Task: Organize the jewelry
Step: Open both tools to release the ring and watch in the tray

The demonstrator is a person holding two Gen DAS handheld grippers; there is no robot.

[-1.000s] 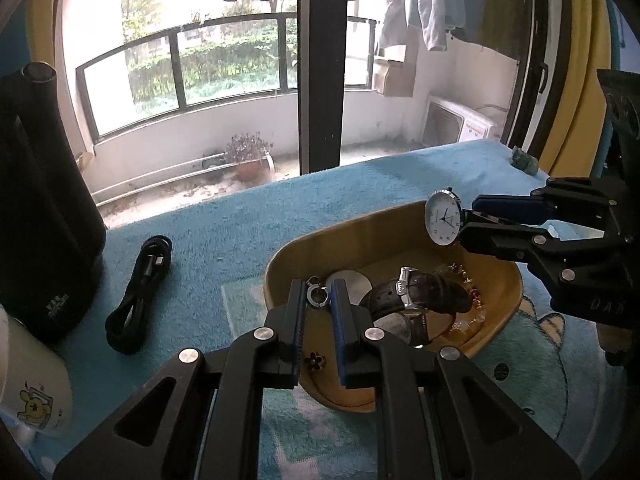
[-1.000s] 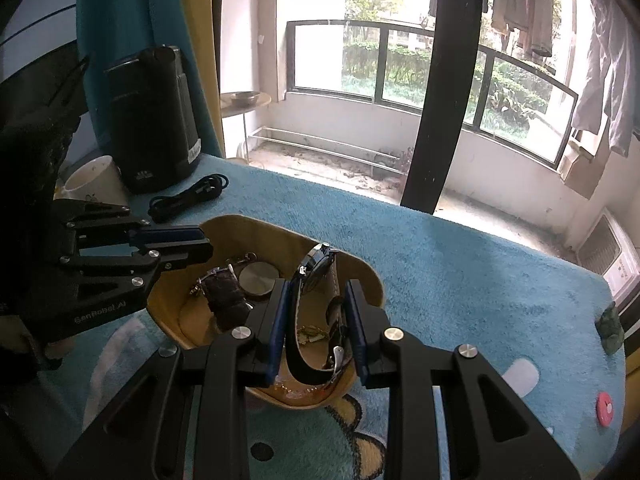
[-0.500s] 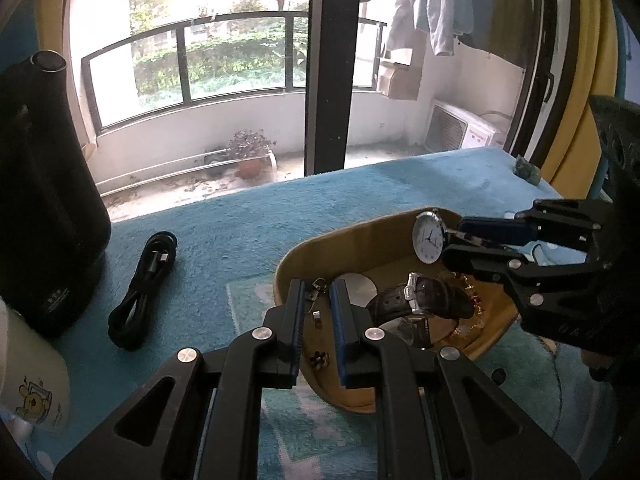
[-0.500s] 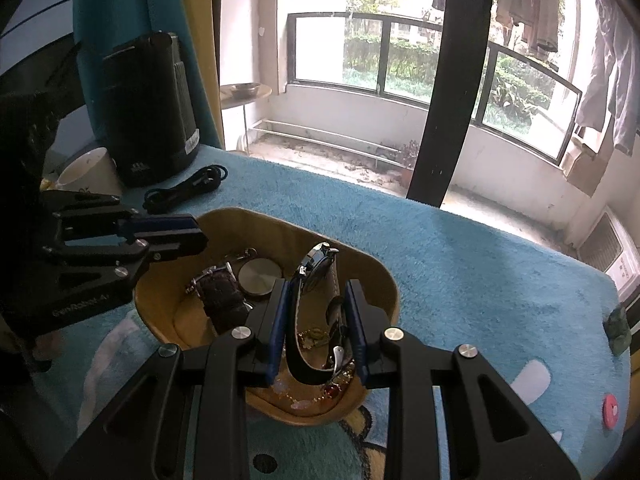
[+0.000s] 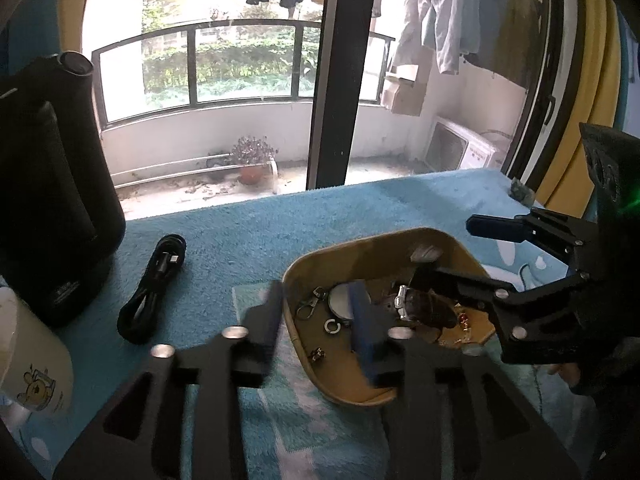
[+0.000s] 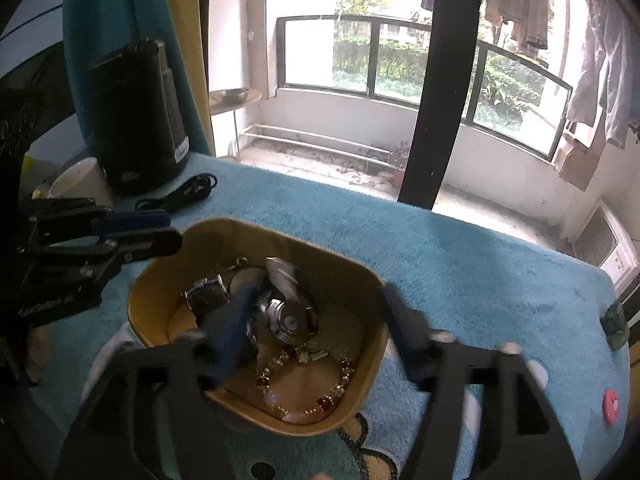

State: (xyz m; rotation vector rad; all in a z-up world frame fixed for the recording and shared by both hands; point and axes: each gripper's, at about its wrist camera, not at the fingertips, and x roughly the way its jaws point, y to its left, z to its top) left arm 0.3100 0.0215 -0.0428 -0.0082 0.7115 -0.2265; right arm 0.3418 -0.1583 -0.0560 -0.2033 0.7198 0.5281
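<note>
Jewelry lies heaped in a tan bowl [image 6: 372, 364] that sits on a blue plush cloth [image 6: 460, 264] over the table. Contents seen from the right wrist: a silver-faced watch [image 6: 292, 322] lying case-up near the bowl's middle, a second watch with a dark strap [image 6: 208, 298] toward the left wall, a bead bracelet [image 6: 312, 404] with red and gold beads along the near side. From the left wrist, a metal clasp [image 5: 310, 306], a small open ring [image 5: 332, 326] and a tiny stud [image 5: 316, 354] lie on the bowl floor beside a round silver disc [image 5: 340, 304]. Left gripper [image 5: 318, 328]: jaws spread wide, nothing between them; one finger outside the bowl's left rim, the blue-padded one over the bowl interior; both blurred. Right gripper [image 6: 320, 328]: jaws wide apart, empty, blurred, straddling the bowl with the left finger over the watches and the right finger at the right rim. Whether either finger touches the bowl cannot be told. Well left of the bowl on the cloth: a coiled black cable [image 5: 154, 284], a black kettle [image 5: 48, 200] and a white mug [image 5: 32, 364] at the edge.
</note>
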